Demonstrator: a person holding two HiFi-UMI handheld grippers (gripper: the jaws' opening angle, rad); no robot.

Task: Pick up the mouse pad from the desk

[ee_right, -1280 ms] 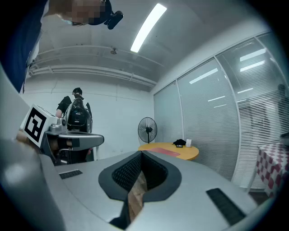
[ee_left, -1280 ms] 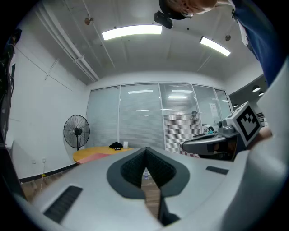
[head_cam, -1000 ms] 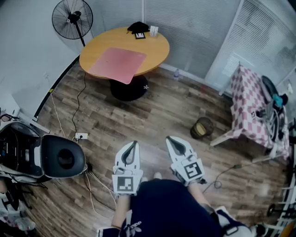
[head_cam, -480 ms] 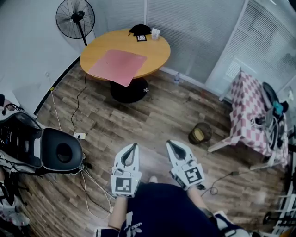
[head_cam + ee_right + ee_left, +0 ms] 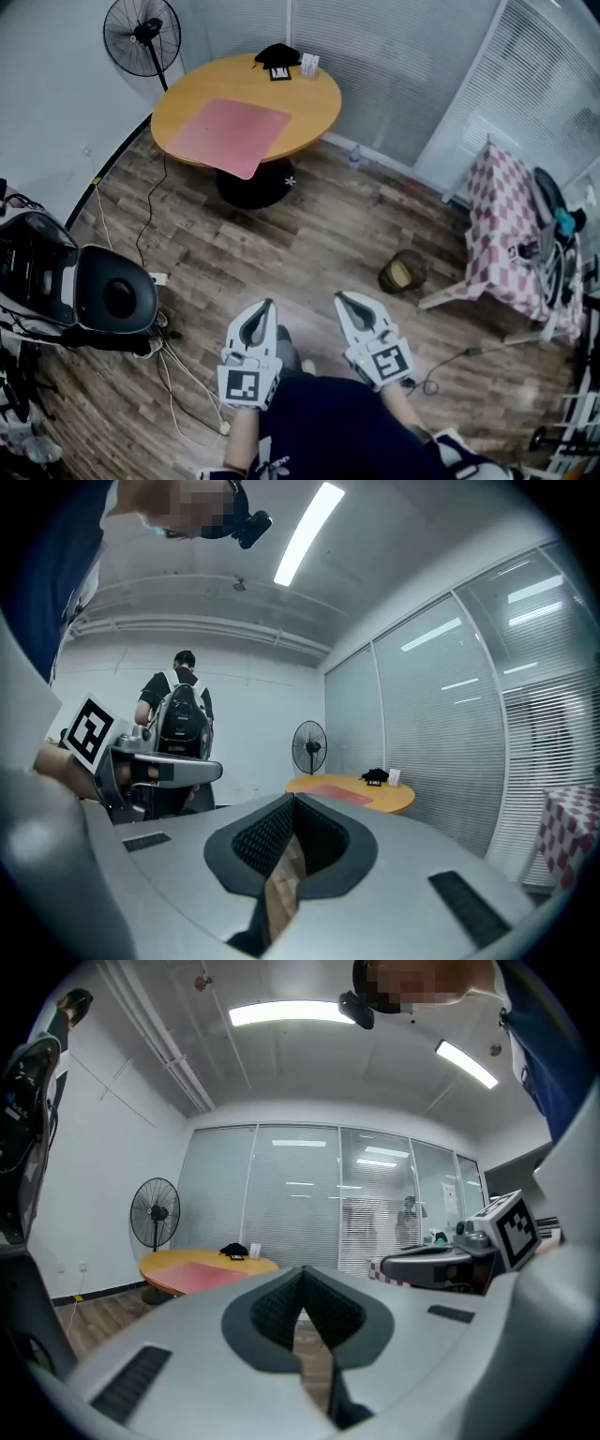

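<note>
Lying flat on the round wooden surface [image 5: 314,98], pink mouse pad [image 5: 230,136], near corner overhanging the rim; placed on it just as a second ago, though both now sit slightly further left in the head view. Black item [image 5: 277,54] at the far rim; standing fan [image 5: 141,37] beside the surface. Head view only: checked cloth [image 5: 511,234], round basket [image 5: 405,272] on the floor [image 5: 309,234]. Right gripper view only: a person [image 5: 155,691] wearing a black backpack [image 5: 183,726]. Left tool [image 5: 268,305] and right tool [image 5: 340,298]: held side by side before the body, roughly level, aimed toward the surface, well apart from it; each closed, jaws together, nothing between them.
</note>
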